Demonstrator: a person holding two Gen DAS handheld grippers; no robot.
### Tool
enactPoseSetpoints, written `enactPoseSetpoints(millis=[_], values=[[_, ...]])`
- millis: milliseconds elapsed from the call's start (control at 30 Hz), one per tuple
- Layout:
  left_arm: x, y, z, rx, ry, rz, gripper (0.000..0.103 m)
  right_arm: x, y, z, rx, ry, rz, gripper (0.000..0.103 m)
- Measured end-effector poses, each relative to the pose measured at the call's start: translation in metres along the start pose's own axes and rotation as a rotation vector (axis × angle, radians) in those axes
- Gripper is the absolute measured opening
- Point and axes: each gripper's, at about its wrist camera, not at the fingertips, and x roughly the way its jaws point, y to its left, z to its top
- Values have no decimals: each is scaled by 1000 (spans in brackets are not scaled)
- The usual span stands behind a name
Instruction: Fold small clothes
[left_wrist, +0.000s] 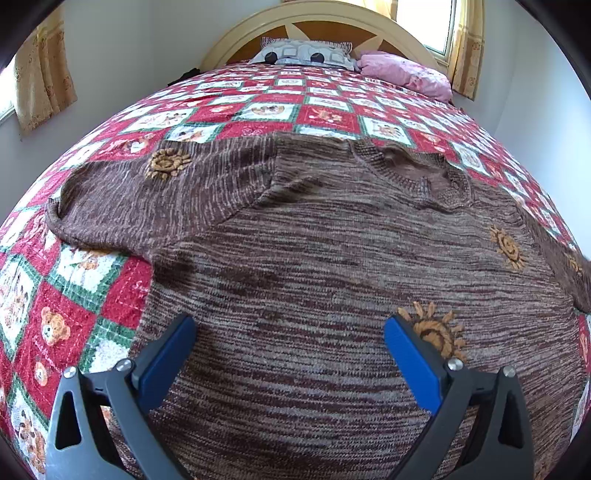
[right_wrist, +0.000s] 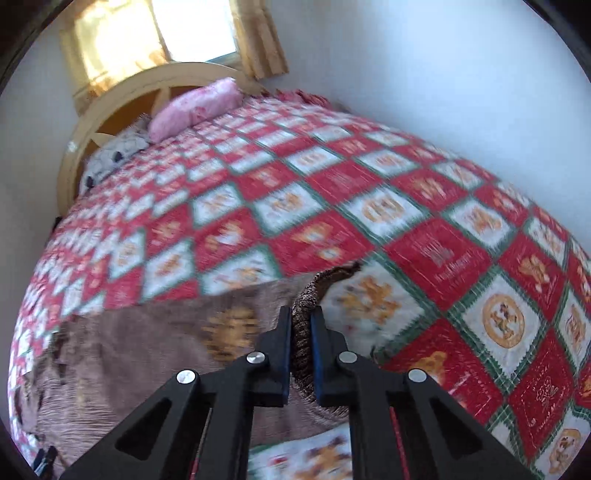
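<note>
Two grippers over the quilt (left_wrist: 74, 288): left gripper (left_wrist: 290, 328), low centre of its view, hangs jaws spread wide above the brown sweater (left_wrist: 332, 251) lying flat mid-frame, while right gripper (right_wrist: 301, 325), bottom centre, has jaws pinching the sweater's ribbed cuff (right_wrist: 303, 295).

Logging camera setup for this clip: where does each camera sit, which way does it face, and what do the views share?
Left wrist: on the left gripper, angled down over the brown sweater toward the headboard; only its open fingers show.
Right wrist: on the right gripper, angled down across the quilt; only its fingers show, shut on a sweater cuff.
Shared: sweater, quilt, headboard, pink pillow.
</note>
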Motion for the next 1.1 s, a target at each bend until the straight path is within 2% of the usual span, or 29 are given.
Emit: enactPoseSetpoints(millis=[133,200,333,400,500,600,733,833,867,967,1067,1100], values=[[-1,2,-1,-8,-5,-11,103,-28,57,4,-49,-30,100,9],[-2,2,-1,-13,-7,-17,103,-39,98,1,-87,-40,173,9],[-2,3,-1,-18,-11,-24,103,-47,182,-22,-177,-31,308,9],[-2,3,0,-20,-12,-27,103,-40,228,-42,-220,1,375,9],[-2,4,-1,-23,-15,-33,103,-19,275,-69,-265,33,399,9],[-3,5,-1,-29,-19,-41,103,9,311,-100,-316,73,384,9],[-4,6,-2,-31,-20,-45,103,41,328,-127,-335,120,370,9],[-4,6,-2,-32,-21,-46,103,56,324,-137,-337,156,368,11],[-4,6,-2,-33,-21,-48,103,58,323,-139,-335,179,394,13],[-4,6,-2,-32,-20,-47,103,49,314,-131,-294,216,512,27],[-4,5,-2,-31,-20,-45,103,19,286,-115,-239,134,592,30],[-4,5,-2,-31,-19,-45,103,11,274,-112,-228,107,579,40]])
